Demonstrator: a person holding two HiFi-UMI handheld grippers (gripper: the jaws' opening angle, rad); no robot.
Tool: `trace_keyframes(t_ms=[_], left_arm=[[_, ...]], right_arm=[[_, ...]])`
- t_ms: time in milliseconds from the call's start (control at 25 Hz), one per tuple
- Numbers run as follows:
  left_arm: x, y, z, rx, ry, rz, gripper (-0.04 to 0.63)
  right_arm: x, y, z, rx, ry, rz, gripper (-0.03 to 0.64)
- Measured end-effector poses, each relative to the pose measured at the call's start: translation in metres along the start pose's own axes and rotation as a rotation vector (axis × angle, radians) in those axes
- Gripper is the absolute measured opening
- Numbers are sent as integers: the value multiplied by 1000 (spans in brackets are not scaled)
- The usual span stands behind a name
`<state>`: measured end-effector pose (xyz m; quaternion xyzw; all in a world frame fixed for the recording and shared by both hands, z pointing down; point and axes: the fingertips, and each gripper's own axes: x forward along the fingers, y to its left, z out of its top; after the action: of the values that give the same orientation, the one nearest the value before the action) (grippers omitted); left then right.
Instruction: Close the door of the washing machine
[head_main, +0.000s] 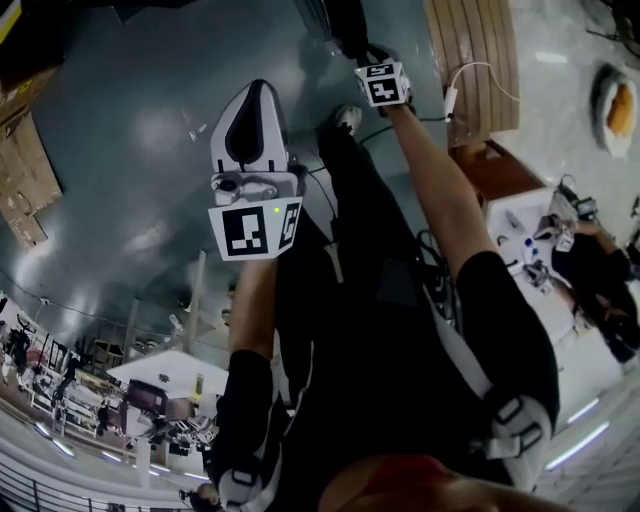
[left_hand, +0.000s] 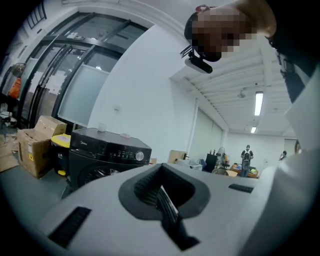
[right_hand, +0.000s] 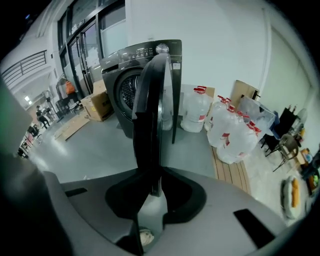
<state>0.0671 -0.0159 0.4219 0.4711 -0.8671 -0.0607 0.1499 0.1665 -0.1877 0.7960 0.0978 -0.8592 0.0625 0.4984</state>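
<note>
At lower left bare grey floor (right_hand: 95, 150), dark glossy washer door (right_hand: 150, 100) edge-on at centre, clear red-capped water jugs (right_hand: 230, 132) crowding right.

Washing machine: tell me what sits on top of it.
On top of the washing machine stand a small white cup-like thing and a low pale item, both too small to identify. Seen nearly level, the rest of its top surface does not show.

Washing machine (left_hand: 107, 150): small white brand mark on control panel, seemingly "Midea". Water jugs (right_hand: 196, 112): red label print, illegible.
</note>
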Motion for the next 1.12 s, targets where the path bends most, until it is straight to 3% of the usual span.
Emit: trace_keyframes(t_ms=[600, 1120], left_arm=[[-36, 130, 21, -43, -2, -47, 5], [-59, 256, 39, -36, 2, -98, 5]], right_arm=[[29, 120, 24, 169, -29, -117, 63], [67, 218, 69, 311, -47, -155, 74]])
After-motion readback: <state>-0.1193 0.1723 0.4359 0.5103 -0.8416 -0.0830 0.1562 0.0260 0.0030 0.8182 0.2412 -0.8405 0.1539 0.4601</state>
